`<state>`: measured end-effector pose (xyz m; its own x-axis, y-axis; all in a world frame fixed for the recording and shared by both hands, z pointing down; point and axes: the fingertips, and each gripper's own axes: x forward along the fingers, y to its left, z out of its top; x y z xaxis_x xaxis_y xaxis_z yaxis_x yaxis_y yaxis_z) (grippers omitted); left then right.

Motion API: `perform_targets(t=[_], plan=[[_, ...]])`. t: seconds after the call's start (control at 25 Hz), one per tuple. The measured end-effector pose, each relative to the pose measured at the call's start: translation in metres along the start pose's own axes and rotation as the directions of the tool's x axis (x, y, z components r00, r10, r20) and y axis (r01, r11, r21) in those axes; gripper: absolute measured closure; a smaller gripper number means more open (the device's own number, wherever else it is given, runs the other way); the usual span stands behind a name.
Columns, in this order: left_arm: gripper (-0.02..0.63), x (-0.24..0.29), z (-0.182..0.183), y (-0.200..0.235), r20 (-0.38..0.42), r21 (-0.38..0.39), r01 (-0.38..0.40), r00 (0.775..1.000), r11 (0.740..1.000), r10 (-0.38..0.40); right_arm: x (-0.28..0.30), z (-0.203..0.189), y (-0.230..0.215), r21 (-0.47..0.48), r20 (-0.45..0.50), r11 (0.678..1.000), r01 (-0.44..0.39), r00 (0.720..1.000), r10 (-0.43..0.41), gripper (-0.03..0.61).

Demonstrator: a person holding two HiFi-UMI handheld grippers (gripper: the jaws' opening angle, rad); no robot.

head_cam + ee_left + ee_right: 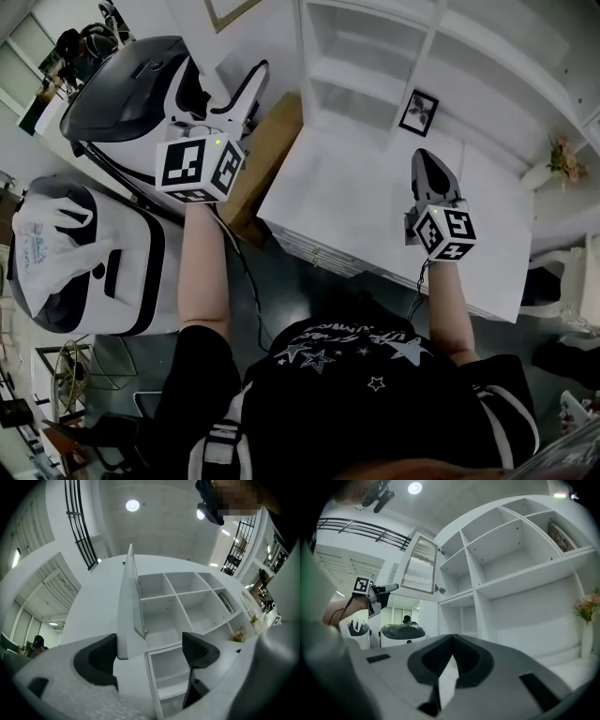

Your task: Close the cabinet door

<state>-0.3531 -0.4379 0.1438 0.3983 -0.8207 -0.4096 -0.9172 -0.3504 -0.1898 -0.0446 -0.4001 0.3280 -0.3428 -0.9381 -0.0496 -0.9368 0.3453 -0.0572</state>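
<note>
Cabinet – door open (1 frame inside)

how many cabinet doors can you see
1. The cabinet door, with a ribbed glass panel, stands swung open at the shelving's upper left, its edge between the left gripper's open jaws. Other compartments show none; some may be off-frame.

The left gripper hid the lowest shelves of the cabinet beneath its jaws. Whether the door touched its left jaw was unclear. Far above the jaws of the right gripper, the picture was too small to read.
</note>
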Motion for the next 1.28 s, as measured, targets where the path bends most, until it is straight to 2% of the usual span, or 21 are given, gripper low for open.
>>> perform_targets(t=[0.16, 0.32, 0.4, 0.64, 0.76, 0.92, 1.12, 1.28], plan=[[0.179, -0.002, 0.0, -0.004, -0.037, 0.005, -0.007, 0.999, 1.0, 0.007, 0.001, -0.009, -0.001, 0.015, -0.017, 1.0, -0.012, 1.0, 0.012, 0.573], [0.257, -0.003, 0.003, -0.021, -0.04, 0.016, -0.008, 0.999, 1.0, 0.009, 0.001, -0.009, -0.008, 0.02, -0.011, 0.999, -0.033, 0.999, 0.033, 0.572], [0.263, -0.003, 0.006, -0.039, -0.025, 0.026, 0.004, 1.0, 1.0, -0.003, -0.002, -0.006, -0.014, 0.018, -0.005, 0.999, -0.038, 0.999, 0.038, 0.573], [0.262, 0.011, 0.016, -0.099, 0.038, -0.03, 0.075, 0.997, 0.997, -0.074, -0.015, 0.004, -0.045, 0.019, 0.015, 1.0, -0.02, 1.0, 0.02, 0.572], [0.266, 0.021, 0.018, -0.13, 0.059, -0.018, 0.137, 0.989, 0.99, -0.136, -0.021, 0.007, -0.063, 0.021, 0.025, 1.0, -0.005, 1.0, 0.004, 0.572], [0.308, 0.048, 0.021, -0.166, 0.086, -0.003, 0.178, 0.98, 0.984, -0.177, -0.029, 0.01, -0.084, 0.026, 0.035, 1.0, 0.018, 0.999, -0.019, 0.572], [0.42, 0.085, 0.014, -0.191, 0.076, -0.013, 0.16, 0.984, 0.987, -0.159, -0.038, 0.011, -0.109, 0.033, 0.041, 0.999, 0.043, 0.998, -0.044, 0.573], [0.433, 0.106, 0.003, -0.201, 0.051, -0.024, 0.158, 0.986, 0.987, -0.157, -0.042, 0.011, -0.127, 0.03, 0.039, 0.998, 0.062, 0.997, -0.063, 0.573]])
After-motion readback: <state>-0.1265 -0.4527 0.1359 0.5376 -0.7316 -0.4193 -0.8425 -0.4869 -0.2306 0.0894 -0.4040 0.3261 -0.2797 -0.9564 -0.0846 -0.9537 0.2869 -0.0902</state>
